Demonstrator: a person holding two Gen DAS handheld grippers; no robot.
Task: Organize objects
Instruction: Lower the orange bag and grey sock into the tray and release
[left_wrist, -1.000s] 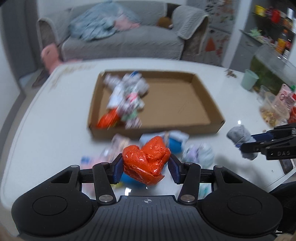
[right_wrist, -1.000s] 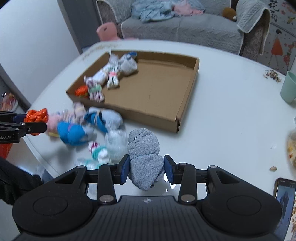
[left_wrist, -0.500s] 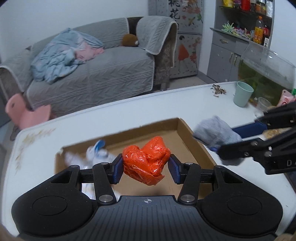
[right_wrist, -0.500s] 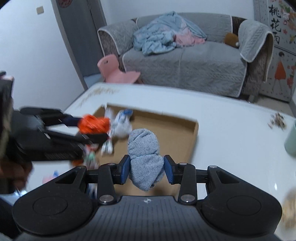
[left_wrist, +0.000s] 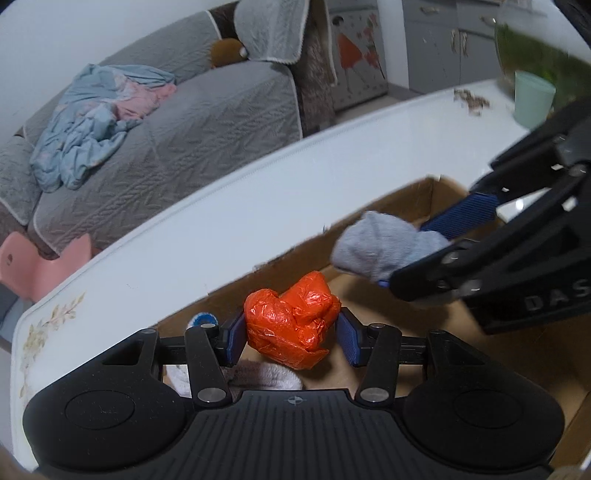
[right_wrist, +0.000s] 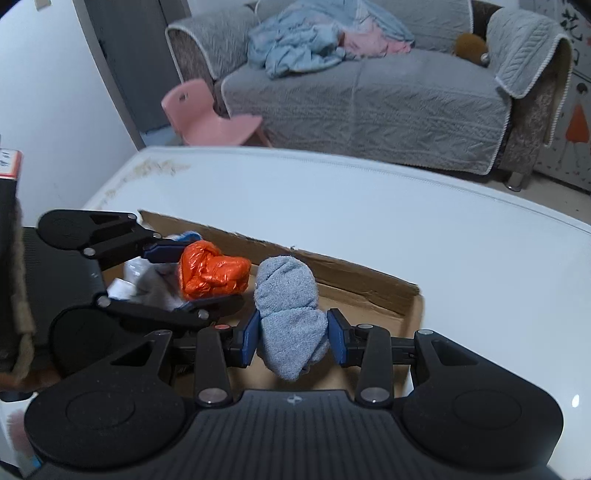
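My left gripper is shut on a crumpled orange plastic bag and holds it over the shallow cardboard box. My right gripper is shut on a rolled grey sock over the same box. In the right wrist view the left gripper with the orange bag is just left of the sock. In the left wrist view the right gripper with the sock is to the upper right. Rolled socks lie in the box under the left gripper.
The box sits on a white table. A green cup stands at the table's far right. Behind the table are a grey sofa and a pink child's chair.
Both grippers have moved forward from the table's front edge to above the box, each keeping its hold. They now sit close side by side, and the loose sock pile is out of view.
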